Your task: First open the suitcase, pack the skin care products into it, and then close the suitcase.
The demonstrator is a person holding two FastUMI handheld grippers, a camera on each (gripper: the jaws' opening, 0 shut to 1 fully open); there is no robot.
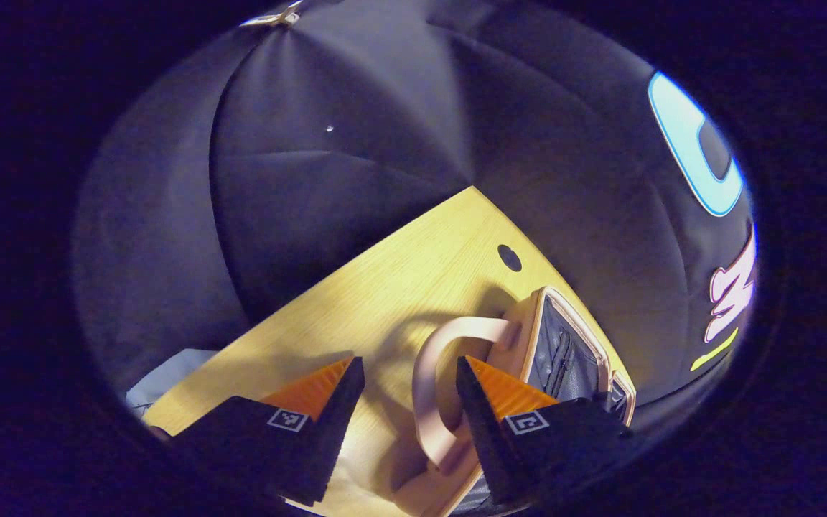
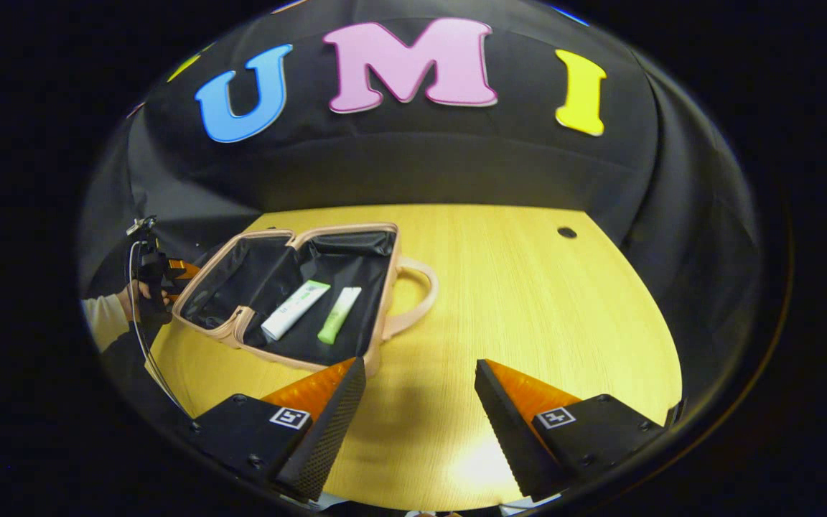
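Closing the open suitcase (image 2: 291, 287) risks pinching its two tubes (image 2: 296, 309), since both released grippers (image 1: 408, 380) (image 2: 419, 384) hold nothing near the table's (image 2: 528, 301) left edge.

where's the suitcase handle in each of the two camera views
Left gripper view: suitcase handle lower centre, looping between that tool's fingers.
Right gripper view: left of centre, on the open suitcase's right side.
Shared landmark: the dark round hole in the table.

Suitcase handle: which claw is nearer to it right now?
Left. The left claw sits right at the handle, open around it; the right claw hovers open over bare table, off the suitcase.
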